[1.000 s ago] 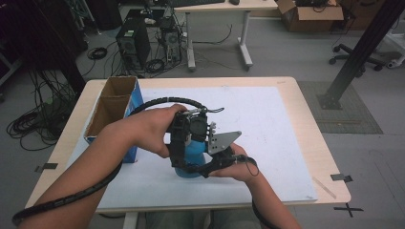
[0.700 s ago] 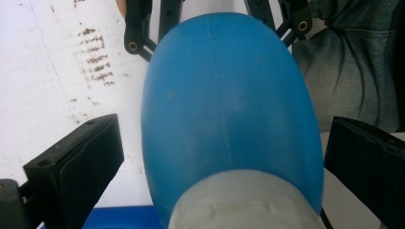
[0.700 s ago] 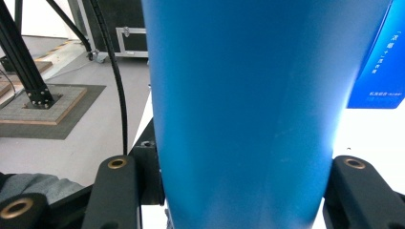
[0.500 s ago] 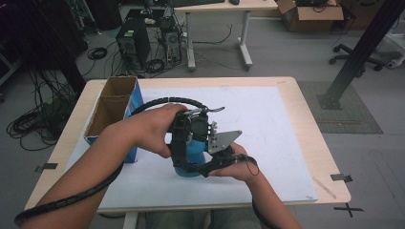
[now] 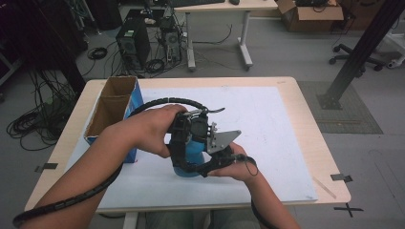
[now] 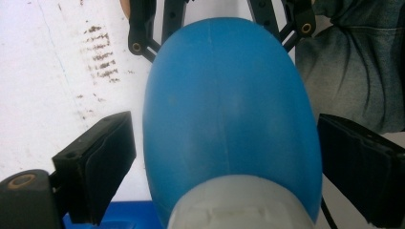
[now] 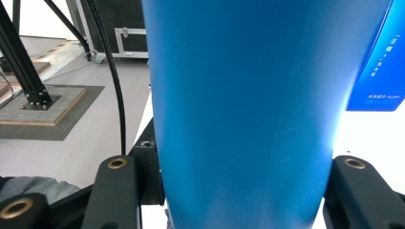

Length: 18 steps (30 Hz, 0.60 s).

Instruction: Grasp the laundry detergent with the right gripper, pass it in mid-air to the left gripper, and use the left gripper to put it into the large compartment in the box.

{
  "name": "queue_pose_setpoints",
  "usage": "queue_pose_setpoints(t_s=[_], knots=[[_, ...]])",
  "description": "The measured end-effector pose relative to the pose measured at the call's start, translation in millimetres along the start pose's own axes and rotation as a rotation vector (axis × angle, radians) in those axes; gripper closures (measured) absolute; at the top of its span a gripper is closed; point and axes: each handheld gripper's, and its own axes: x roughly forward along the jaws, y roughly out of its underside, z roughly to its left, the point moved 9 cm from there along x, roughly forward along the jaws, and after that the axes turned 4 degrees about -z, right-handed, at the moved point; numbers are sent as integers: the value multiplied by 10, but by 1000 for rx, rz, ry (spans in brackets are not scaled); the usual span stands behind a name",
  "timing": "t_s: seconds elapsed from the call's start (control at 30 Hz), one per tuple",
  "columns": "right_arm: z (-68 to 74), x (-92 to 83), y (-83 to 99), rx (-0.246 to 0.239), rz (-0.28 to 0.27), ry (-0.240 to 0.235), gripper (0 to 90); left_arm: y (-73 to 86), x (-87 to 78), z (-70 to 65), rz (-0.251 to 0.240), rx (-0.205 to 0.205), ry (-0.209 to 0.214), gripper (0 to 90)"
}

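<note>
Blue bottle (image 7: pixel 243 109) sits clamped in right tongs (image 7: pixel 239 191); left tongs (image 6: pixel 224 157), closing, flank it untouched.

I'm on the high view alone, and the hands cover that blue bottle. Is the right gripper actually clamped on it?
Observer: Yes. In the right gripper view, the right gripper has a black jaw tight against each side of the blue bottle.
Operator: And the left gripper, has it got the top?
Observer: Not yet. In the left gripper view, the left gripper straddles the bottle near its whitish end. Its jaws have just been closing, but a sliver of white table shows between one pad and the bottle.
</note>
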Motion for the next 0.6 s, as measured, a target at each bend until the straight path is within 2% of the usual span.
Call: queue_pose_setpoints(t_s=[0.2, 0.5, 0.53, 0.6], knots=[[3, -7, -3, 2, 0, 2, 445, 4, -1, -9, 14, -4, -6, 146], [12, -11, -11, -2, 0, 5, 444, -5, -4, -14, 2, -1, -11, 206], [59, -28, -19, 55, 15, -4, 444, -6, -6, -16, 1, -2, -8, 208], [59, -28, -20, 55, 15, -3, 444, -8, -4, -17, 2, -2, -13, 212]])
